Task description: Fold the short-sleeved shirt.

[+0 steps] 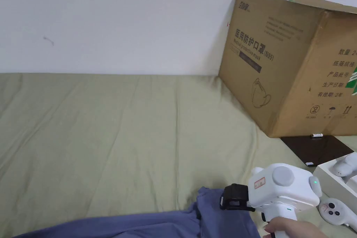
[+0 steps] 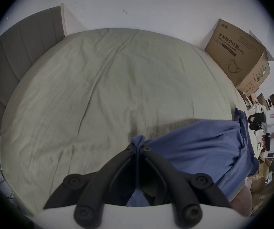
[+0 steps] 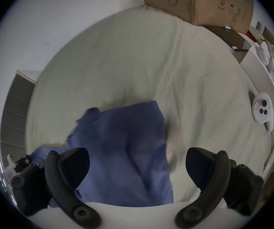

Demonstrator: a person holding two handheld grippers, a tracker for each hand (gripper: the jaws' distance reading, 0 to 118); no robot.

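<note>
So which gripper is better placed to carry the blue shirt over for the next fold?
Probably the left gripper: its jaws are already shut on a pinch of the blue shirt. The right gripper is open, over the cloth.

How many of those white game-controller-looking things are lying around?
2: one controller lies on the bed sheet beside the right gripper; another controller sits in the white box. More may be hidden.

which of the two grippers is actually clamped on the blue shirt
The left gripper: its black jaws are shut on a bunched edge of the blue fabric shirt. The right gripper has its jaws wide apart.
</note>
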